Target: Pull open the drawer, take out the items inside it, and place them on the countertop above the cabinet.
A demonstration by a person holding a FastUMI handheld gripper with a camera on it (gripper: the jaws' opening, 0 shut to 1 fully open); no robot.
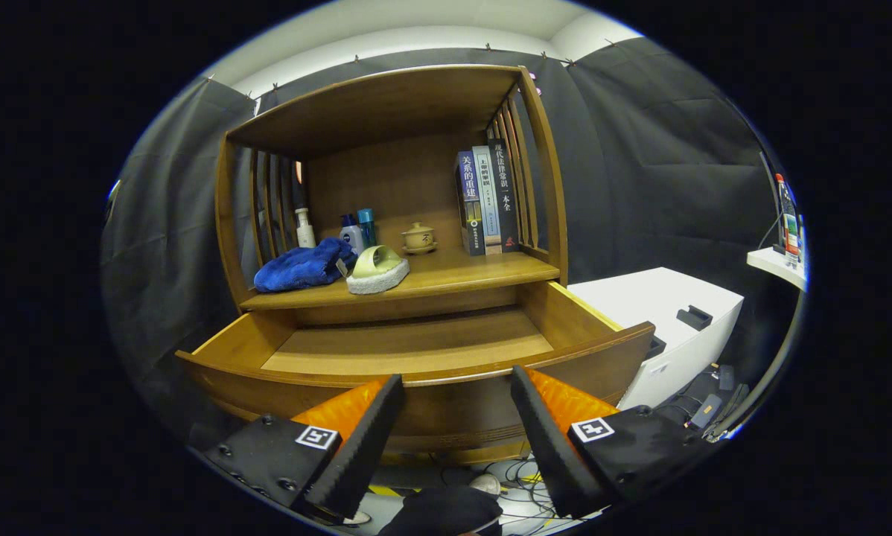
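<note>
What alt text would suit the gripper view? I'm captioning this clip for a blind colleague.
A wooden cabinet's drawer stands pulled open with nothing visible inside, and the open gripper sits at its front, holding nothing. On the countertop above lie a blue cloth and a green scrubber, with bottles, a small teapot and upright books behind.

We see a brown wooden cabinet (386, 186) whose countertop shelf (461, 274) carries a rumpled blue cloth (302, 266), a pale green and white scrub brush (377, 269), a white pump bottle (304, 228), two blue bottles (359, 228), a small lidded ceramic cup on a saucer (419, 237) and three upright books (488, 199). Below it, the wooden drawer (409, 344) stands pulled open, its floor bare.
</note>
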